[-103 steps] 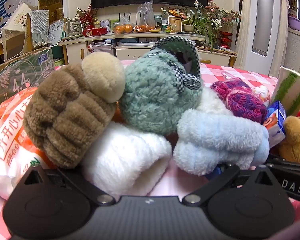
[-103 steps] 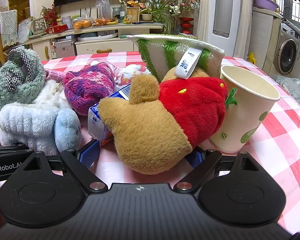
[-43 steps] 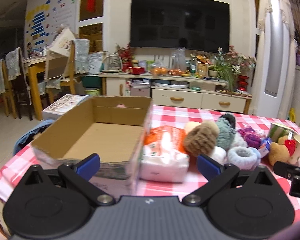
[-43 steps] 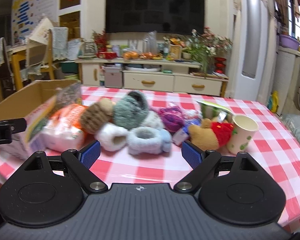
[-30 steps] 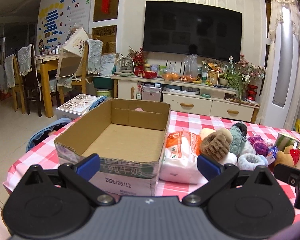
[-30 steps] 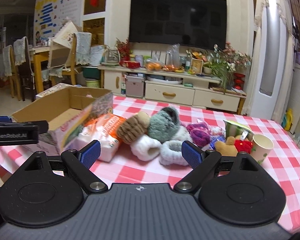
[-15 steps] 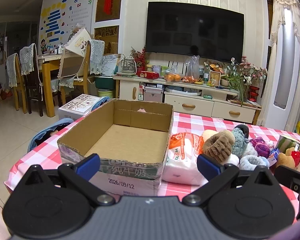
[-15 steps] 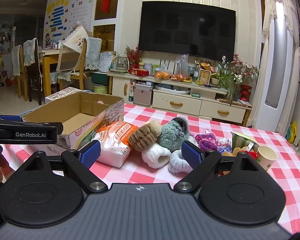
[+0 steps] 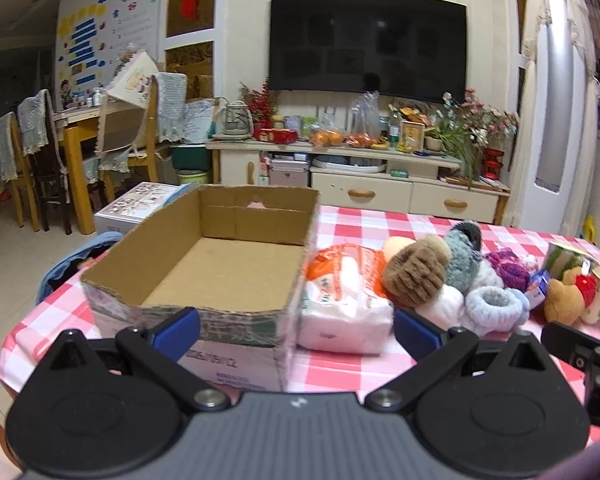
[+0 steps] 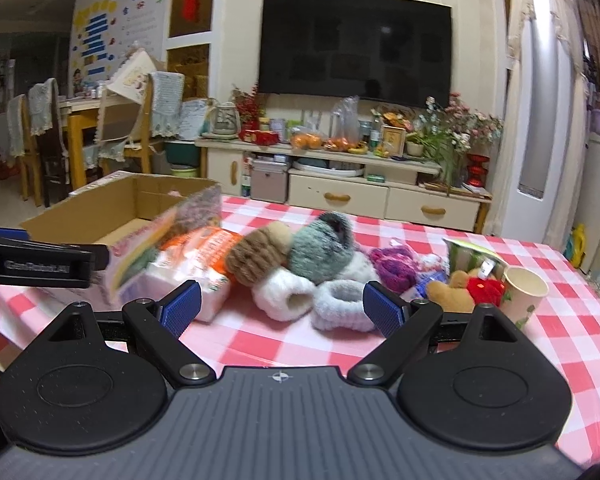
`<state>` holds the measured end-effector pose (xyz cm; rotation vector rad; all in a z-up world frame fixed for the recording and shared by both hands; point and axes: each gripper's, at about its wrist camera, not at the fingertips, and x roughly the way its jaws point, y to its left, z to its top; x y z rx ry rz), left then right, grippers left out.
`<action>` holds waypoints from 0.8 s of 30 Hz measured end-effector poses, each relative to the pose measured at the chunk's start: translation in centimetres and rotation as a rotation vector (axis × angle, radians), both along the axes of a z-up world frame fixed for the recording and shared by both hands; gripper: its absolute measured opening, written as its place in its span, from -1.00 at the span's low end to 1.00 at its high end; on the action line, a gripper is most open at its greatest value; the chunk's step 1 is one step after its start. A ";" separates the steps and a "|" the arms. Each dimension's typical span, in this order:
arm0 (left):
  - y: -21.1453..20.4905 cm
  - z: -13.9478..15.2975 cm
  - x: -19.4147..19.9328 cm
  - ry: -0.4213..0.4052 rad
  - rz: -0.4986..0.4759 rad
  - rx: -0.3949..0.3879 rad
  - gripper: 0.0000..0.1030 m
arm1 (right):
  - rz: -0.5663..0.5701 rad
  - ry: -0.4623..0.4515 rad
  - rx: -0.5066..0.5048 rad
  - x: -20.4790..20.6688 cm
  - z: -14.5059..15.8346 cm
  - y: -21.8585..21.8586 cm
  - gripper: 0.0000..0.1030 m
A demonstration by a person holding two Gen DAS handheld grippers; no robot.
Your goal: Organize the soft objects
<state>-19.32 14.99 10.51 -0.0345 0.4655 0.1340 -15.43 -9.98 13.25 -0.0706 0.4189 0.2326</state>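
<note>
We hold the left tool [image 9: 296, 326] and right tool [image 10: 282, 306] level above the near edge of the desk [image 10: 560, 332], both spread wide and gripping nothing. The soft objects [image 10: 300, 264] lie heaped mid-desk, between the cardboard box [image 9: 220, 256] at the left edge and the paper cup [image 10: 524, 294] toward the right.
</note>
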 end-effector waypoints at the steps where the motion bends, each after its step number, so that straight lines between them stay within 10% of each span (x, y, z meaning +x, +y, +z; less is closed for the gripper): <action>1: -0.3 0.0 0.1 0.003 -0.012 0.000 0.98 | -0.013 0.001 0.004 0.1 -0.2 -0.4 1.00; 24: -10.1 -2.1 10.6 0.083 -0.296 0.182 0.80 | -0.327 0.177 0.237 6.6 -5.5 -12.1 1.00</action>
